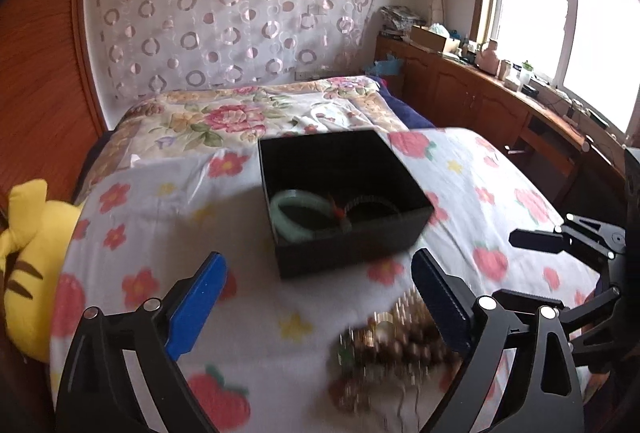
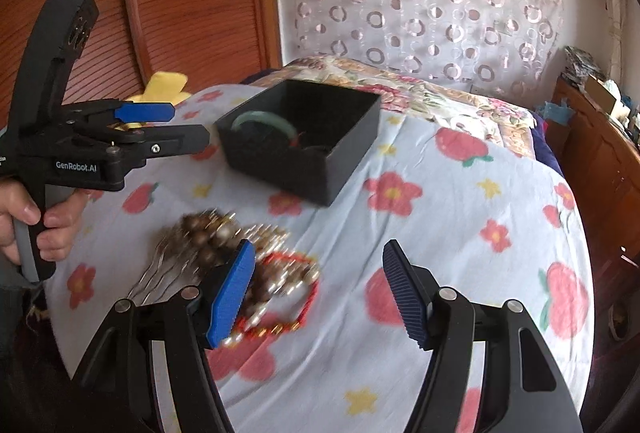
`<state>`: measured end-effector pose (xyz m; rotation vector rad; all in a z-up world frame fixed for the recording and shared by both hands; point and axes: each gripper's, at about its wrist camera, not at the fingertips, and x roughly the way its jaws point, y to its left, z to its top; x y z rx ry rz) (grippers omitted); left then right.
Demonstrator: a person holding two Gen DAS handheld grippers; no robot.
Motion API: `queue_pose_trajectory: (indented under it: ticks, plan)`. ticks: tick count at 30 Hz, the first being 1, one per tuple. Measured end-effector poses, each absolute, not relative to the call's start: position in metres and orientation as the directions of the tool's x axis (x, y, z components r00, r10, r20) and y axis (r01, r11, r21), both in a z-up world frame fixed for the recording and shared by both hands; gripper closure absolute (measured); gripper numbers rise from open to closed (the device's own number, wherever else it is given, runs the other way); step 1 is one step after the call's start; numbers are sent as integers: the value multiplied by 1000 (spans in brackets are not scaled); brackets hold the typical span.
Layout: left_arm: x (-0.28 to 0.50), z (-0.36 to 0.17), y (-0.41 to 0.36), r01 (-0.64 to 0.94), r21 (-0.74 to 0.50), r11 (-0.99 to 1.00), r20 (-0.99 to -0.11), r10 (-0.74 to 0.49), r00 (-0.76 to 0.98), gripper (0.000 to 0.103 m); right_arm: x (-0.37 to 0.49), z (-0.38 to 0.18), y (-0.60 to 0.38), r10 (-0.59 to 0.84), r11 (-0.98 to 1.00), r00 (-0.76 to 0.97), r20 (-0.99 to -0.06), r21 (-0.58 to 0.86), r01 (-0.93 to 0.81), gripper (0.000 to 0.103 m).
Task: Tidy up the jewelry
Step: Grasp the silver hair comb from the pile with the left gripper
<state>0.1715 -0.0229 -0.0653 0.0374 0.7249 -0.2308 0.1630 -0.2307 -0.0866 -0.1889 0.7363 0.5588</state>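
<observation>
Partly done: green bangle (image 1: pixel 298 214) and a dark bracelet (image 1: pixel 370 207) already lying flat in the open black box (image 1: pixel 348 233), toward its near wall. Still left outside: blurred heap of brown-bead and gold jewelry (image 2: pixel 224 237) plus a red beaded bracelet (image 2: pixel 296 289), on the floral bed cover (image 2: pixel 460 201) between box and near edge. No clear long axis to the heap; thin chains trailing toward the near-left edge. Left tool (image 1: pixel 320 297) spread wide, empty, over the heap. Right tool (image 2: pixel 320 289) likewise released, gripping nothing, left pad just beside the red bracelet.
</observation>
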Motion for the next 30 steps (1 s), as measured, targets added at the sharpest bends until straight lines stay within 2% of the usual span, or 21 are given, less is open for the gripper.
queue_pose_trajectory:
  ticks: [16,28,30]
  plan:
    - [104,-107,-25,240,-38,970,-733,-191,652,9,125,-115,-223,400,829,569,-719,19,-558,34]
    - [111,-120,-46,293,-1,956,-776,-185,602,9,129,-119,-229,413,844,574,-707,61,-533,34]
    - [115,-122,-50,302,0,953,-785,-188,591,18,131,-119,-232,419,849,574,-703,79,-523,34]
